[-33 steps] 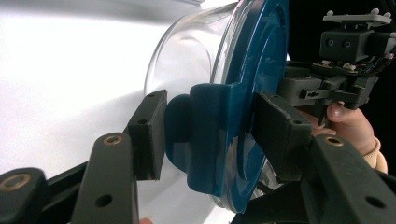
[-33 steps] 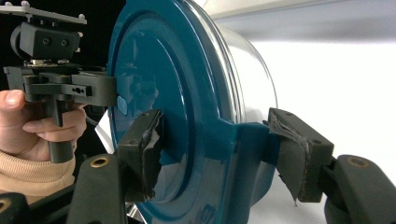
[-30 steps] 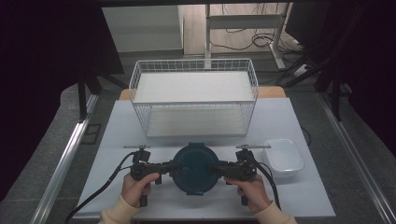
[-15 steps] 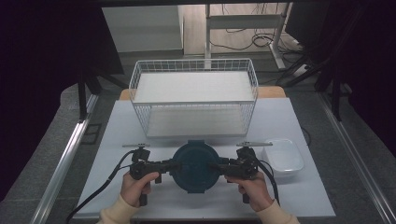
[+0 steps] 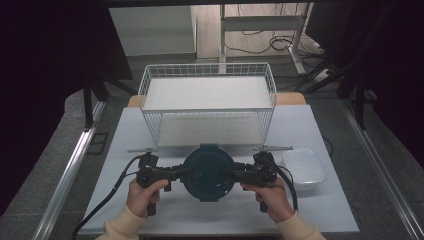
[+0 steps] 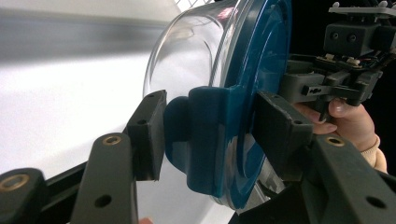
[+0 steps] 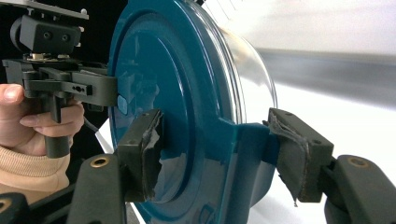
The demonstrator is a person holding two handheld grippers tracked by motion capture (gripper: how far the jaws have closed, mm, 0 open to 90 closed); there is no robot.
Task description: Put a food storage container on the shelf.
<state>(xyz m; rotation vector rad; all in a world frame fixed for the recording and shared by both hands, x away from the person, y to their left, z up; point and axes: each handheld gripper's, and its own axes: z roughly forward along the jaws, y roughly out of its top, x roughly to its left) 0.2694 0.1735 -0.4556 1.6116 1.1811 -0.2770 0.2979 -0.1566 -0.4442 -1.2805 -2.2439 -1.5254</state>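
Two claws, left claw (image 5: 176,172) and right claw (image 5: 235,173), clamp the side latches of the lidded bowl (image 5: 207,171) above the tabletop (image 5: 125,140); likely heavy, slick glass, so latches grip best.

i see a pale grey table (image 5: 150,135) standing on a grey speckled floor (image 5: 60,130). dark curtains (image 5: 45,75) hang at both sides. beyond, a wooden floor (image 5: 240,25) is lit, with cables (image 5: 260,42) and a white metal frame (image 5: 260,20).
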